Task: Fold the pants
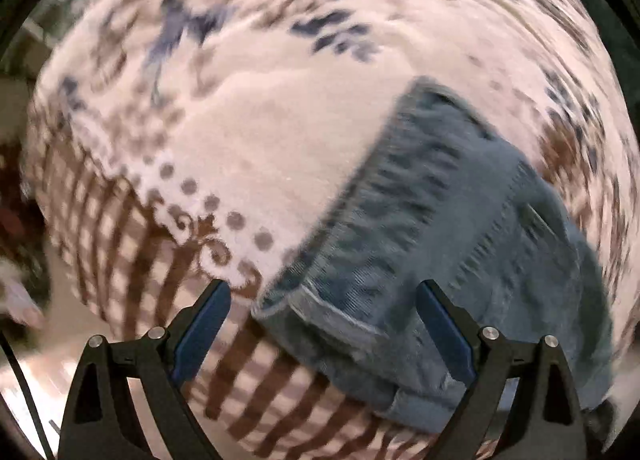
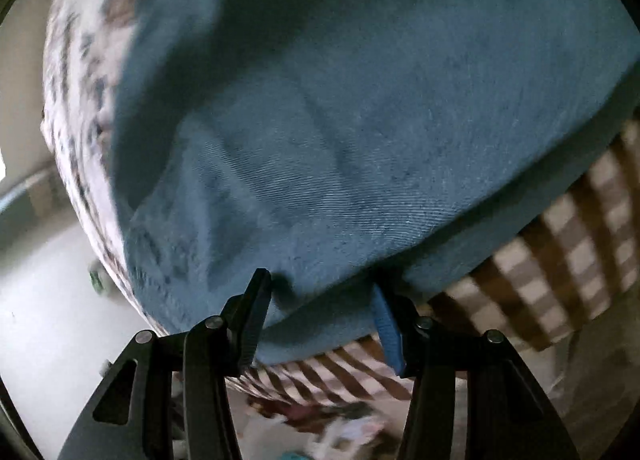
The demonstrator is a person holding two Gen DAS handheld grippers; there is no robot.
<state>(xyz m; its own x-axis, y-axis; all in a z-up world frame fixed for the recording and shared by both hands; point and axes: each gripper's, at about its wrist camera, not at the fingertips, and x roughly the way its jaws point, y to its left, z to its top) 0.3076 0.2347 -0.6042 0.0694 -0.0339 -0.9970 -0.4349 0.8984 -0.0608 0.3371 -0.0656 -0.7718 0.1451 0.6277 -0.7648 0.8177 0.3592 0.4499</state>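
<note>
Pants [image 1: 420, 244] look partly folded, compact denim bundle near checked edge of patterned bed cover [image 1: 248, 131]. Left gripper [image 1: 324, 324] fingers wide apart, empty. Right gripper [image 2: 320, 296] fingers spread, denim edge between, not clamped. Final fold probably left.

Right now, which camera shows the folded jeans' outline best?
The left wrist view: the jeans show hem, seams and edges against the patterned cover. The right wrist view is filled by denim up close, showing only one lower edge.
</note>
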